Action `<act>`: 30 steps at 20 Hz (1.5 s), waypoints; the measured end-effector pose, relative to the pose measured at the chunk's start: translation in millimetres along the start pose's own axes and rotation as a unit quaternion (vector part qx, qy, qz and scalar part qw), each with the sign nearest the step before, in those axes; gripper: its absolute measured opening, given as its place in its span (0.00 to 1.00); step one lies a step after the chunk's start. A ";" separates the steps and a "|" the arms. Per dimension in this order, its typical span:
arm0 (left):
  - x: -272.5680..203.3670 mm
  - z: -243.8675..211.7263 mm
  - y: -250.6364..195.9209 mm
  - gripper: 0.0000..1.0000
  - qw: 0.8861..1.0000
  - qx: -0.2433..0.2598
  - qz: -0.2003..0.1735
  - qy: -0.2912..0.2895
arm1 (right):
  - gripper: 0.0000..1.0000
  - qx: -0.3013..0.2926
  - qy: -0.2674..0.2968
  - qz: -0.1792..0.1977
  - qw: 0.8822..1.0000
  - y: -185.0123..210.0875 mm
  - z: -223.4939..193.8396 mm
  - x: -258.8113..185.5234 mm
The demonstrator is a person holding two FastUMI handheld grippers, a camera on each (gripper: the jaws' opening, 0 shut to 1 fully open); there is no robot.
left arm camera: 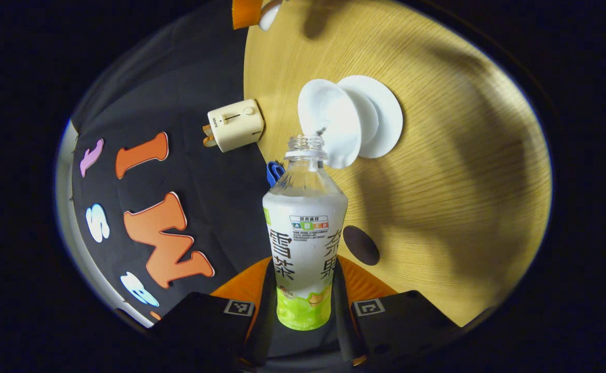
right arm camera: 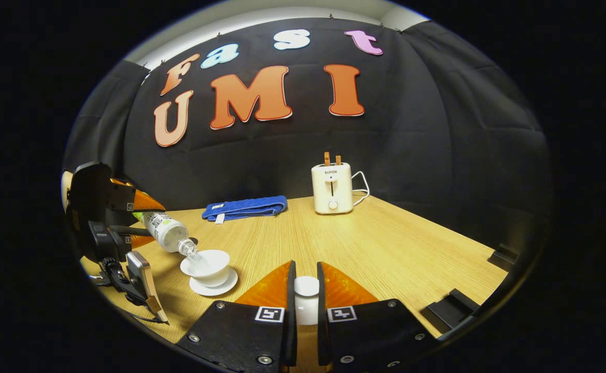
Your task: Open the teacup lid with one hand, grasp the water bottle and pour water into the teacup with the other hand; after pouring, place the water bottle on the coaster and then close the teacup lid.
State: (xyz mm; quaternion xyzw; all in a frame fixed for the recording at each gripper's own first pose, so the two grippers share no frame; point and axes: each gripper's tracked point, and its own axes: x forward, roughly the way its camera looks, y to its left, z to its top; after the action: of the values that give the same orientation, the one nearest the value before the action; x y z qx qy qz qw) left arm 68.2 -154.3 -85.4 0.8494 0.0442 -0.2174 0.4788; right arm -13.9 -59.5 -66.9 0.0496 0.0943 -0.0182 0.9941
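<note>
Left gripper view: left gripper (left arm camera: 305, 305) pinches the tilted bottle (left arm camera: 305, 233), mouth over the cup (left arm camera: 328, 122); right gripper (right arm camera: 306, 298) clamps the lid (right arm camera: 306, 287).

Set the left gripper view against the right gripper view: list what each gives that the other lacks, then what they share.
Left gripper view: the dark round coaster on the wooden table, and the left claw shut on the tilted clear plastic water bottle, seen along its length to the open neck.
Right gripper view: the right claw shut on the small white teacup lid close up, a white power cord, black brackets at the table edge.
Both: the bottle pouring into the white teacup on its white saucer, the cream toaster, the blue towel.
</note>
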 end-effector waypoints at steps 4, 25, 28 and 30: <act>-2.7 2.4 7.9 0.55 0.999 0.038 0.006 0.002 | 0.16 -0.001 0.000 0.001 1.000 0.2 -0.7 -1.0; -8.6 11.0 31.0 0.53 0.988 0.151 0.031 -0.013 | 0.16 -0.003 0.006 -0.001 1.000 -4.2 -3.6 -1.6; -7.4 10.6 23.8 0.55 0.992 0.124 0.016 -0.017 | 0.16 -0.004 0.006 -0.001 1.000 -4.2 -4.5 -1.9; -4.2 9.9 16.3 0.53 0.995 0.098 0.005 -0.020 | 0.16 -0.005 0.007 -0.001 1.000 -3.9 -4.6 -1.8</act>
State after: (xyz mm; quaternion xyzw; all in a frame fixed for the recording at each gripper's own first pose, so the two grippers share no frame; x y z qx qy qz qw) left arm 65.7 -170.7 -75.1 0.8879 0.0090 -0.2347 0.3956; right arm -16.7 -62.9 -71.5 0.0451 0.1011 -0.0181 0.9937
